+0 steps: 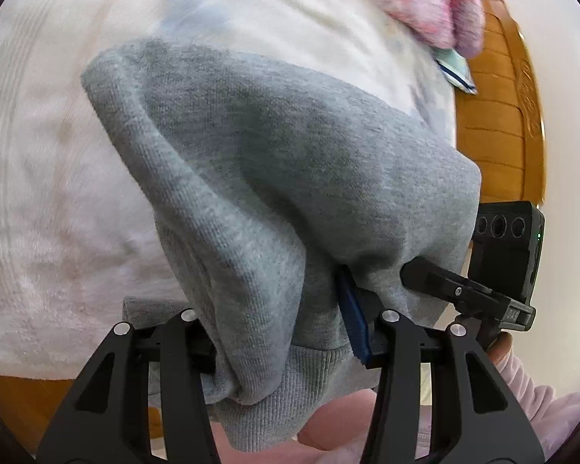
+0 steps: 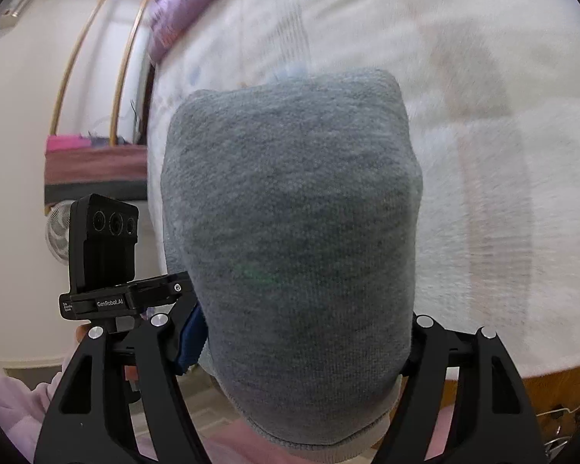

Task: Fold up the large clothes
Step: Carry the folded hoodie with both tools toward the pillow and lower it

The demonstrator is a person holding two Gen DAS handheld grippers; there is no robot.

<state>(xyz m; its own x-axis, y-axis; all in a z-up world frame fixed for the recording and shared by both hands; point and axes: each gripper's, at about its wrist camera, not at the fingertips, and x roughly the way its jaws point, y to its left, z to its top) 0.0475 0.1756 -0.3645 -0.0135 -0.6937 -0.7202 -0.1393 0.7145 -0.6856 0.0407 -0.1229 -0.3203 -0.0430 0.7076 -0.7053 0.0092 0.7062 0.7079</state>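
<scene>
Grey knit sweatshirt (image 1: 274, 178) is seen clamped at its ribbed hem in the left gripper (image 1: 286, 332), draped forward over the white bedspread (image 1: 38, 193); the right gripper (image 1: 437, 282) is just beside it. From the right wrist, cloth (image 2: 290, 224) is pinched in the right gripper (image 2: 305, 344), hanging ahead along its fingers, both hands equally near

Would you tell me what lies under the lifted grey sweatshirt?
Under the grey sweatshirt a white bedspread shows all around; the part directly beneath is covered.
</scene>
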